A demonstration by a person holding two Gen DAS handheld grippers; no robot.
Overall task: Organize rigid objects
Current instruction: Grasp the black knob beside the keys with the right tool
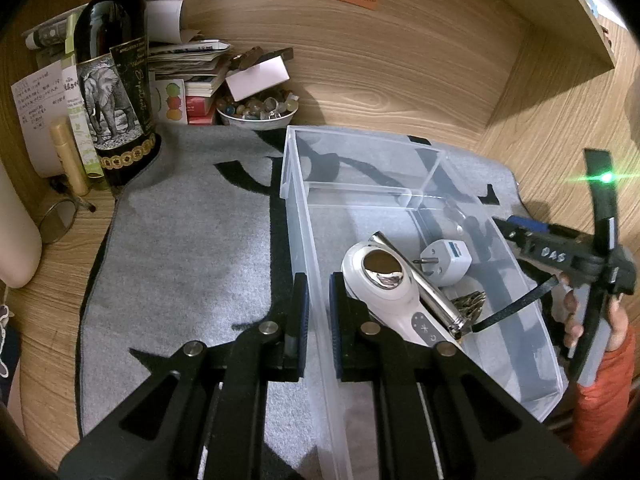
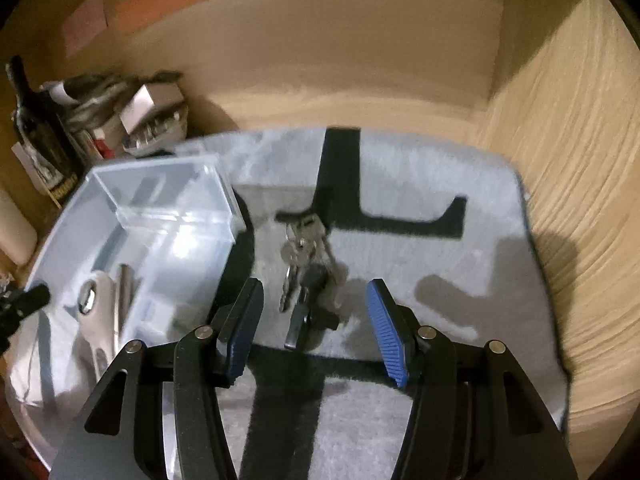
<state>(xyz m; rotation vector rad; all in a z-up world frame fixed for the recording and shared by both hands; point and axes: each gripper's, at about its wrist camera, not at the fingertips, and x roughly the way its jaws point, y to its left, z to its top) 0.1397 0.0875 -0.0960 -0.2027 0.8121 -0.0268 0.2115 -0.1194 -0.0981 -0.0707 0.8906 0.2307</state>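
Note:
A clear plastic bin (image 1: 298, 208) with a divider stands on a grey mat (image 1: 192, 240). Inside lie a white handheld device (image 1: 384, 284), a chrome bar (image 1: 424, 284), a white plug adapter (image 1: 448, 262) and a small dark ridged object (image 1: 468, 302). My left gripper (image 1: 319, 316) is shut on the bin's left wall. My right gripper (image 2: 316, 332) is open above a bunch of keys (image 2: 306, 272) lying on the mat just right of the bin (image 2: 224, 188). The right gripper also shows in the left wrist view (image 1: 520, 232), beyond the bin's right wall. The right wrist view is blurred.
A dark wine bottle (image 1: 114, 80), a stack of books and papers (image 1: 188, 76), a bowl of beads (image 1: 258, 110) and a round mirror (image 1: 58, 222) crowd the back left corner. Wooden walls close the back and right sides.

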